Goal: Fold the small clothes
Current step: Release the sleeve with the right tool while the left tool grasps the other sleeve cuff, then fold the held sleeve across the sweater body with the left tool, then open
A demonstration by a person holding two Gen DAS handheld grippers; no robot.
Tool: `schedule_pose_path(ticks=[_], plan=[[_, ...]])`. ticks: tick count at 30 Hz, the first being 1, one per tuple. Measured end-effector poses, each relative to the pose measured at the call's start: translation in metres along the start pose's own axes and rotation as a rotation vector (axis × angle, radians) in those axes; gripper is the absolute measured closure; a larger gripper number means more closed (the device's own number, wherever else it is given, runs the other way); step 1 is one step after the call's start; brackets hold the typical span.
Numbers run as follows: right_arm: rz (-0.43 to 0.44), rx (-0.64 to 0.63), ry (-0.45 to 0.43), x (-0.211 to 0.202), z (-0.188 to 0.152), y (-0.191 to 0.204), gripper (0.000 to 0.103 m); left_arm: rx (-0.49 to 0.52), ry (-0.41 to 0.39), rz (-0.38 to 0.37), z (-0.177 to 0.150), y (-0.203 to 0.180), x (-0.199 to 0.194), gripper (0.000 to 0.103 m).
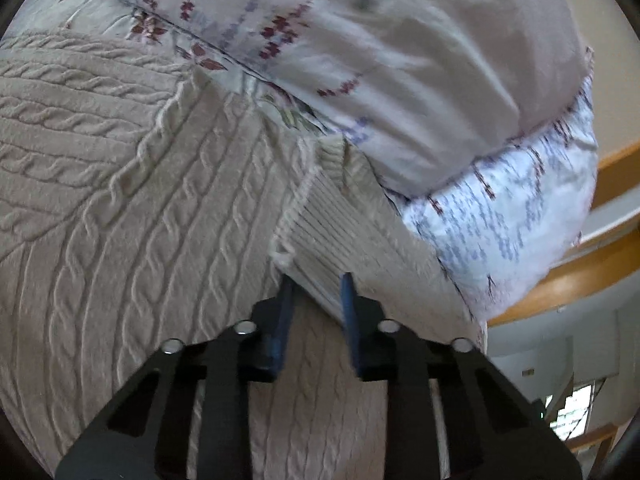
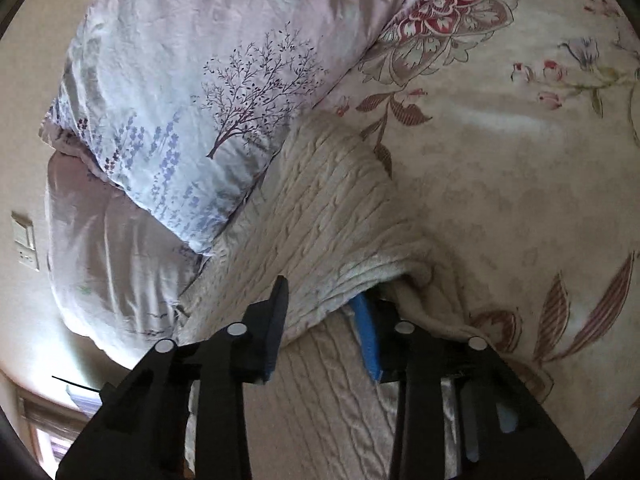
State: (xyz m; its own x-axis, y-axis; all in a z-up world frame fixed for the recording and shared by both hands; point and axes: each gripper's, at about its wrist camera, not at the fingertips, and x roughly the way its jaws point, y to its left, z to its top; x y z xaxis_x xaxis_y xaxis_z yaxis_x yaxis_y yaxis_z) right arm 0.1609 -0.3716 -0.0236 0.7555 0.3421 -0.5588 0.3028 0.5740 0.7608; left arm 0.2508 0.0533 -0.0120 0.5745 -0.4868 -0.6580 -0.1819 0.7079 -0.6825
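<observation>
The cream cable-knit sweater (image 1: 132,200) lay on the floral bedsheet (image 2: 520,168), its far edge against the lilac duvet (image 1: 400,80). The left gripper (image 1: 316,292) pinched the sweater's ribbed hem (image 1: 332,248), probably to carry it over for a fold. Right of it, the right gripper (image 2: 324,300) stood spread around a raised fold (image 2: 340,240), not yet visibly clamped.

The cream cable-knit sweater (image 1: 120,200) lies spread on the floral-printed bedsheet (image 2: 520,180), its far edge just beside the pale lilac pillow with tree print (image 2: 200,100), which sits behind it. The left gripper (image 1: 316,292) straddles the ribbed cuff (image 1: 328,248); the right gripper (image 2: 320,300) straddles a raised fold of knit (image 2: 340,240).
</observation>
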Motion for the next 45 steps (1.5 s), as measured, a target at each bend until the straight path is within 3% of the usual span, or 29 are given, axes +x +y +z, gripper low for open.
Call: schedule_pose_path(ticks=[2, 4, 11, 15, 19, 21, 23, 25, 27, 31, 34, 38, 45], plan=[[-0.017, -0.012, -0.011, 0.000, 0.001, 0.001, 0.084, -0.016, -0.010, -0.002, 0.004, 0.003, 0.003, 0.094], [-0.018, -0.028, -0.021, 0.000, 0.002, 0.003, 0.092, -0.019, -0.011, -0.009, 0.006, 0.006, 0.003, 0.095], [0.030, -0.111, -0.065, -0.020, -0.009, 0.017, 0.094, 0.071, -0.063, -0.047, -0.010, 0.006, -0.038, 0.096], [-0.027, -0.147, -0.055, -0.012, -0.022, 0.016, 0.094, 0.078, -0.059, 0.006, -0.012, 0.020, -0.038, 0.096], [-0.097, -0.167, -0.047, 0.002, -0.029, 0.014, 0.094, 0.053, -0.036, 0.006, -0.013, 0.031, -0.029, 0.093], [-0.118, -0.191, -0.056, -0.002, -0.031, 0.019, 0.087, 0.062, -0.028, -0.006, -0.015, 0.030, -0.037, 0.089], [-0.079, -0.196, -0.035, -0.005, -0.034, 0.021, 0.056, 0.069, -0.028, -0.033, -0.017, 0.032, -0.051, 0.075], [-0.043, -0.209, -0.024, -0.009, -0.036, 0.024, 0.042, 0.091, -0.050, -0.053, -0.019, 0.041, -0.076, 0.062], [-0.029, -0.251, -0.021, -0.013, -0.043, 0.028, 0.040, 0.099, -0.096, -0.049, -0.018, 0.057, -0.107, 0.061], [0.021, -0.332, 0.019, -0.016, -0.060, 0.037, 0.039, -0.011, -0.223, 0.018, -0.010, 0.113, -0.172, 0.062], [0.057, -0.379, 0.056, -0.010, -0.073, 0.044, 0.039, -0.150, -0.325, 0.118, 0.000, 0.165, -0.212, 0.062], [0.086, -0.434, 0.082, -0.002, -0.087, 0.054, 0.039, -0.284, -0.376, 0.175, 0.011, 0.202, -0.228, 0.063], [0.115, -0.483, 0.088, 0.002, -0.098, 0.058, 0.039, -0.428, -0.415, 0.120, 0.033, 0.227, -0.220, 0.070]])
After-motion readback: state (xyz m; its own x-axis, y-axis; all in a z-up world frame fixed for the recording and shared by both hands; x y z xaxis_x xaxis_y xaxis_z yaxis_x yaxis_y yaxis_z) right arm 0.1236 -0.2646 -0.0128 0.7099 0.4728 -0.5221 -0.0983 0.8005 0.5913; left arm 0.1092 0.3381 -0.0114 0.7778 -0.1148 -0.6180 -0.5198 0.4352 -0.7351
